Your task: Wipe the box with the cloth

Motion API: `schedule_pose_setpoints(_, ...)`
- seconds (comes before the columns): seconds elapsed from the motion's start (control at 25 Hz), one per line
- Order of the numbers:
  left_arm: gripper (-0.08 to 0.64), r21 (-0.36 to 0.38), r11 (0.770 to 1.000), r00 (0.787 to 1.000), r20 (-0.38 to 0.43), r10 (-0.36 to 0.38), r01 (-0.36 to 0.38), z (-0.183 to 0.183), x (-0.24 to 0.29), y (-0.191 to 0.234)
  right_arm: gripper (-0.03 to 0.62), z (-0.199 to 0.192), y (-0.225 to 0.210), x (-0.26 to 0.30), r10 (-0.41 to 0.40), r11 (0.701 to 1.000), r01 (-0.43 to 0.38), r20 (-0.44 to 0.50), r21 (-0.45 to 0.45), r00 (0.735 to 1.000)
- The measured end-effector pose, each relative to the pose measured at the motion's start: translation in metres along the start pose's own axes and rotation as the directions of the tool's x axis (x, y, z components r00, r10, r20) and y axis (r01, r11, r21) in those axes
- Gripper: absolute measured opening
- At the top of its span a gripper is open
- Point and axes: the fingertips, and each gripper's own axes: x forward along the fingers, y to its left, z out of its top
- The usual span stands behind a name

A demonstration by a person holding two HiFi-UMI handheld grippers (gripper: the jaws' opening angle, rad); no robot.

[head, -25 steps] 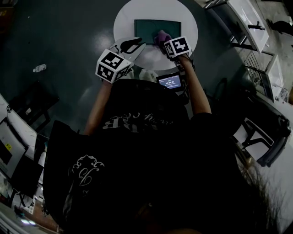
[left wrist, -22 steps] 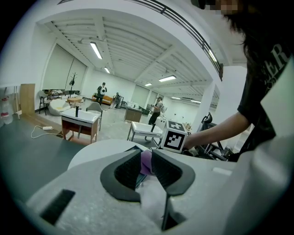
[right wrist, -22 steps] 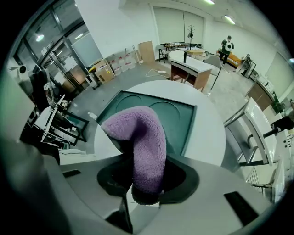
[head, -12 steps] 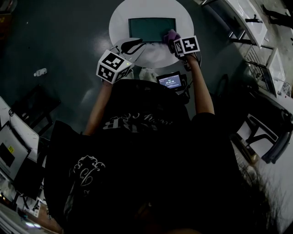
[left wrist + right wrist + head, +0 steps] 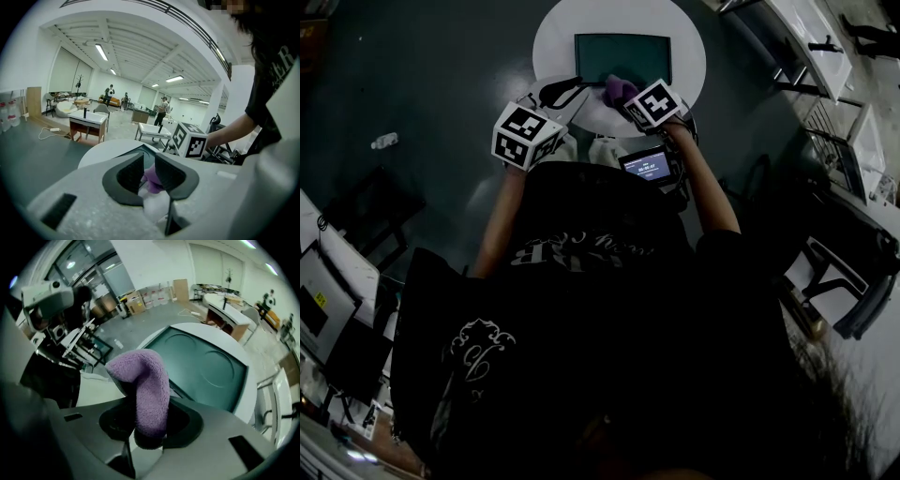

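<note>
One purple cloth is pinched in the right claw. The jaws are clamped on its lower end, and the free end rises out of the claw and folds over to the left. In the head view the cloth sits at the near edge of the one dark green box, just beyond the tips of the right claw. Whether it touches the box cannot be made out. The box lies flat on the one round white tabletop. The left claw points in from the left, near the box's near left corner and close beside the cloth. Its jaws stand a narrow gap apart, and the cloth shows through that gap, beyond it. Counted: two claws, one cloth, one box.
</note>
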Motion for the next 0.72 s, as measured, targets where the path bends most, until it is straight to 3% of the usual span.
schedule_pose_setpoints(0.12,0.072,-0.016,1.0,1.0,0.005,0.01,-0.01,-0.001,-0.006,0.003,0.11,0.01,0.033,0.02,0.046,0.984,-0.055,-0.052,-0.172,0.998)
schedule_pose_setpoints(0.24,0.072,-0.014,1.0,1.0,-0.001,0.012,-0.012,-0.009,-0.015,0.008,0.11,0.021,0.05,0.037,0.042,0.966,-0.065,-0.098,-0.251,0.994)
schedule_pose_setpoints(0.44,0.072,-0.034,0.999,1.0,-0.01,0.021,-0.021,-0.017,-0.026,0.012,0.11,0.021,0.076,0.071,0.106,0.982,-0.127,-0.15,-0.142,0.983)
schedule_pose_setpoints(0.64,0.072,-0.036,0.999,1.0,-0.012,0.023,-0.023,-0.021,-0.034,0.017,0.11,0.023,0.058,0.088,0.015,0.996,-0.029,-0.157,-0.086,0.988)
schedule_pose_setpoints(0.72,0.072,-0.034,0.999,1.0,-0.015,0.017,-0.018,-0.023,-0.033,0.018,0.11,0.027,0.05,0.091,0.017,0.997,-0.025,-0.116,-0.067,0.993)
